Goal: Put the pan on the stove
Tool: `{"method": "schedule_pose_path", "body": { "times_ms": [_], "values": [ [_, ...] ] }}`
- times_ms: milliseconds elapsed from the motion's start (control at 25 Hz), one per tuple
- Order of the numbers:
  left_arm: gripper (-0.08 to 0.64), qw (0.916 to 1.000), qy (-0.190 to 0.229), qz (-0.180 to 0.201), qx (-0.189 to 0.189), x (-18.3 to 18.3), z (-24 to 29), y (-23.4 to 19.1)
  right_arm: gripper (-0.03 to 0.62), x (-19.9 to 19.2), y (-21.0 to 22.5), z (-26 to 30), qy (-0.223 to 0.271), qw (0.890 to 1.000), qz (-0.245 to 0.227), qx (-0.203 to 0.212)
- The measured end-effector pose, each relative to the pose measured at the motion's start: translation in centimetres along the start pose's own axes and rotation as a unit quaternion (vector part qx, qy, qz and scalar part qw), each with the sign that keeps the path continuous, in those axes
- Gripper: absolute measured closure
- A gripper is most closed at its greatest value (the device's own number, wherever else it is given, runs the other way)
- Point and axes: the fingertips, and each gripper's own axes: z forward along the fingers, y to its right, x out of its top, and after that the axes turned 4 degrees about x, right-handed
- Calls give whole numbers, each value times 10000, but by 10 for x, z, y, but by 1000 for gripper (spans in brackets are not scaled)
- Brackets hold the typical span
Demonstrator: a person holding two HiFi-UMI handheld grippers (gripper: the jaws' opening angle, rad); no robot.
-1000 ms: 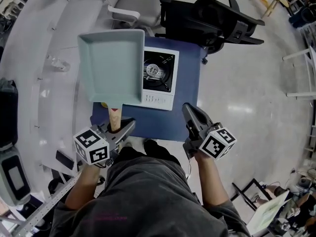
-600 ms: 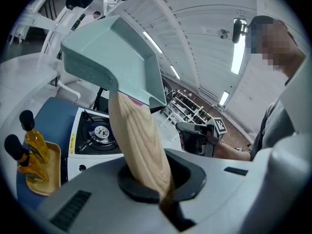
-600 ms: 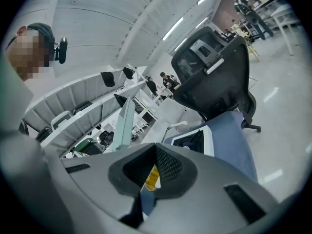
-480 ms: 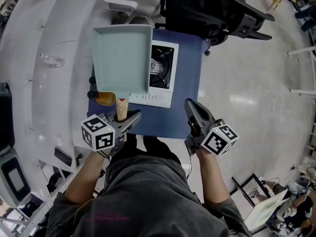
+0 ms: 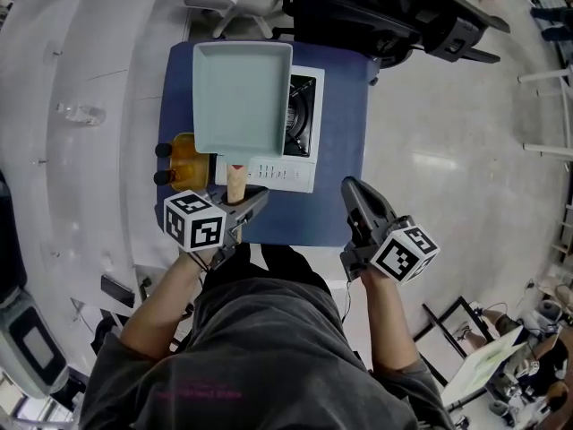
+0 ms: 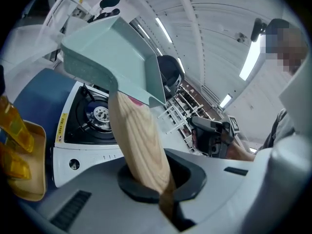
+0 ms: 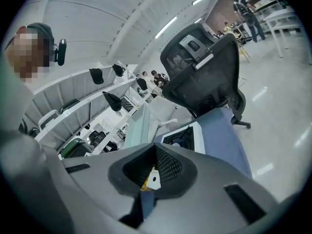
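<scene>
A pale teal square pan [image 5: 242, 97] with a wooden handle [image 5: 236, 184] hangs level above the left part of a white single-burner gas stove [image 5: 303, 141]. My left gripper [image 5: 247, 204] is shut on the handle's near end. In the left gripper view the handle [image 6: 139, 145] runs up from between the jaws of that gripper [image 6: 156, 179] to the pan [image 6: 117, 57], with the burner [image 6: 100, 113] beneath. My right gripper [image 5: 356, 193] hovers over the table's front right, shut and holding nothing. In its own view the right gripper [image 7: 151, 174] faces the stove [image 7: 183, 138] and the pan [image 7: 139, 128], seen edge-on.
The stove rests on a small blue table [image 5: 340, 177]. A yellow tray [image 5: 183, 161] with dark knobs sits at the table's left edge, beside the stove. A black office chair [image 5: 385, 12] stands behind the table and a curved white desk [image 5: 98, 106] runs along the left.
The left gripper has carried the pan to the right, from beside the stove to above its left part. The yellow tray has come into sight. The right gripper has barely moved.
</scene>
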Motion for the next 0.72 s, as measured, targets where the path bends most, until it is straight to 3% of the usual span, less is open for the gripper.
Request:
{"method": "schedule_pose_path", "body": {
  "times_ms": [720],
  "values": [
    [561,9973,-543,-479,-78,-14,52,-56,589,-17,22,21,-150,9983,247,-505]
  ]
}}
